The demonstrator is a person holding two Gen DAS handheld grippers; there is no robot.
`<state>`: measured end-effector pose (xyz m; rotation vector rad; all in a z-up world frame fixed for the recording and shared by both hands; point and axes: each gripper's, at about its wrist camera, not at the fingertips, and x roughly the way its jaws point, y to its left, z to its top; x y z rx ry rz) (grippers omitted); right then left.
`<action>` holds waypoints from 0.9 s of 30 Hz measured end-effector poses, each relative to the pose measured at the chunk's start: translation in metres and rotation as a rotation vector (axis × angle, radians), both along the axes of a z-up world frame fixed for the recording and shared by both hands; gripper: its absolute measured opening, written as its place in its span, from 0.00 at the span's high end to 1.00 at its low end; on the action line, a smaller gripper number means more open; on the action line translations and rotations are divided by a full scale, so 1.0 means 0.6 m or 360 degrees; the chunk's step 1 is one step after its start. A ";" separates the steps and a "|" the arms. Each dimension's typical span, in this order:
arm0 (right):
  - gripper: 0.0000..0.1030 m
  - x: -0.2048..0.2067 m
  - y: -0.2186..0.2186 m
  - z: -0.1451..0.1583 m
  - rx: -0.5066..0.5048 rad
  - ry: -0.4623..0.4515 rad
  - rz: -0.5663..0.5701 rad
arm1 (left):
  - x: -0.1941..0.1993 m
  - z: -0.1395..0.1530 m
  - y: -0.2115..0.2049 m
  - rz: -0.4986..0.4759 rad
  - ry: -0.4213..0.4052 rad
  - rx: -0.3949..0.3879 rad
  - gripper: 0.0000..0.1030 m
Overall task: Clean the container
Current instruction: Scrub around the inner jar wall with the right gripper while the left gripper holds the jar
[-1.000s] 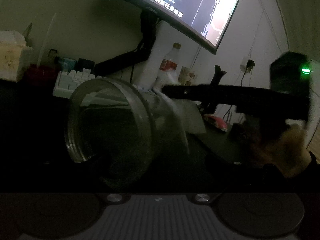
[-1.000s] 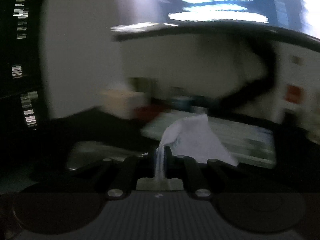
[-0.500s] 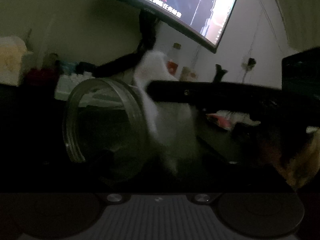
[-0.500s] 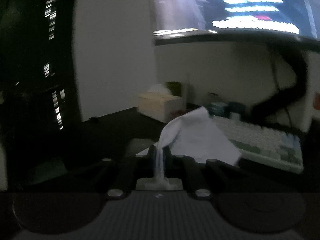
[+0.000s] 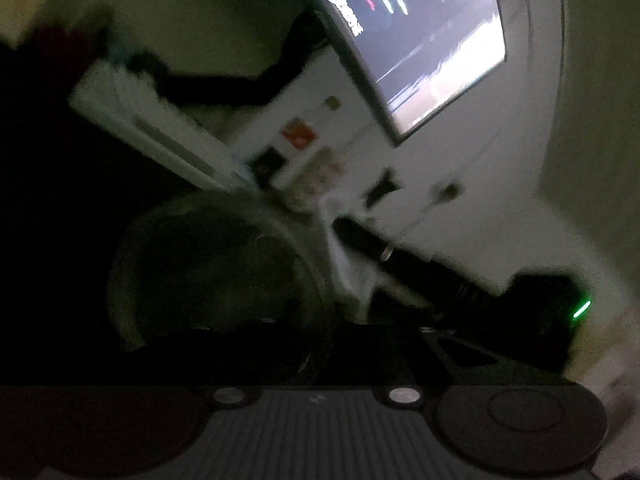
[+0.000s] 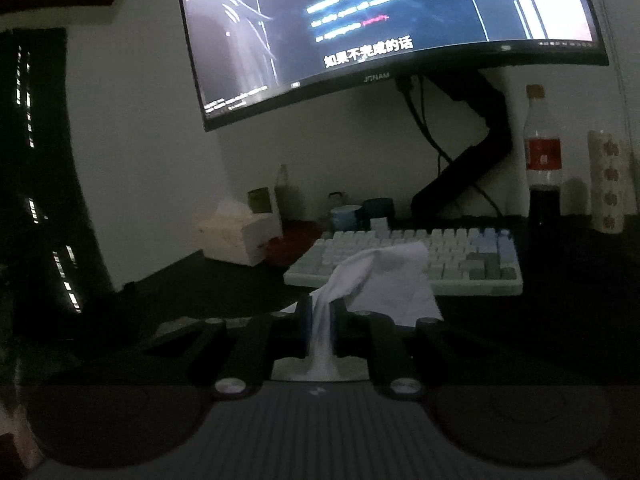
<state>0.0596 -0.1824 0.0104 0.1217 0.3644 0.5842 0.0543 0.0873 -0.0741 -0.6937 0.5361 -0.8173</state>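
Observation:
A clear glass jar (image 5: 216, 272) lies on its side in my left gripper (image 5: 320, 344), mouth toward the left; the view is dark, tilted and blurred. My right gripper (image 6: 320, 312) is shut on a white tissue (image 6: 384, 280). In the left wrist view the right gripper's black fingers (image 5: 400, 256) reach in from the right, with the tissue (image 5: 344, 264) against the jar's outer side near its rim.
A white keyboard (image 6: 404, 264) lies on the dark desk under a curved monitor (image 6: 384, 36). A tissue box (image 6: 236, 236), cups (image 6: 348, 216), a cola bottle (image 6: 542, 160) and a patterned tumbler (image 6: 608, 180) stand along the back.
The left gripper has rolled, so its view now tilts. The right gripper swung to face the monitor, and the tissue has come down along the jar's side.

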 end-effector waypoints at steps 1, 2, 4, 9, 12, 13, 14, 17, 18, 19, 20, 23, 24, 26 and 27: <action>0.89 -0.005 -0.001 0.005 0.0010 0.0004 0.0024 | 0.003 -0.001 0.007 -0.0031 0.0020 -0.0065 0.89; 0.89 -0.008 -0.002 0.009 0.0016 0.0010 0.0043 | 0.005 -0.003 0.014 -0.0060 0.0039 -0.0126 0.84; 0.89 -0.003 0.002 0.009 -0.0005 0.0030 0.0054 | -0.003 0.006 0.013 0.0012 -0.0027 0.0032 0.51; 0.89 0.019 0.017 -0.006 -0.0056 0.0060 0.0052 | -0.011 0.010 -0.007 -0.0110 -0.0147 0.0263 0.17; 0.89 0.032 0.024 -0.006 -0.0074 0.0056 0.0065 | -0.018 0.009 -0.027 -0.0092 -0.0208 0.0466 0.17; 0.89 0.036 0.028 -0.004 -0.0093 0.0053 0.0070 | -0.023 0.009 -0.034 -0.0031 -0.0252 0.0552 0.17; 0.89 0.038 0.033 -0.003 -0.0110 0.0051 0.0065 | -0.025 0.010 -0.038 -0.0009 -0.0274 0.0594 0.17; 0.87 0.033 0.057 -0.001 -0.0164 0.0012 0.0102 | -0.025 0.009 -0.037 0.0005 -0.0279 0.0596 0.15; 0.87 0.029 0.065 -0.001 -0.0166 -0.0007 0.0156 | -0.023 0.008 -0.035 0.0017 -0.0271 0.0585 0.15; 0.87 0.024 0.073 -0.002 -0.0163 -0.0025 0.0218 | -0.020 0.007 -0.032 0.0029 -0.0263 0.0574 0.15; 0.87 0.021 0.079 -0.002 -0.0168 -0.0041 0.0269 | -0.018 0.006 -0.029 0.0031 -0.0259 0.0557 0.14; 0.88 0.036 0.079 -0.001 -0.0211 -0.0036 0.0303 | -0.014 0.004 -0.020 0.0053 -0.0245 0.0517 0.12; 0.88 0.050 0.072 -0.001 -0.0229 -0.0004 0.0237 | -0.013 0.004 -0.017 0.0056 -0.0240 0.0507 0.12; 0.85 0.081 0.054 -0.003 -0.0254 0.0080 0.0061 | -0.010 0.005 -0.018 0.0066 -0.0240 0.0504 0.12; 0.85 0.091 0.045 -0.005 -0.0233 0.0124 0.0009 | -0.010 0.005 -0.019 0.0072 -0.0243 0.0511 0.12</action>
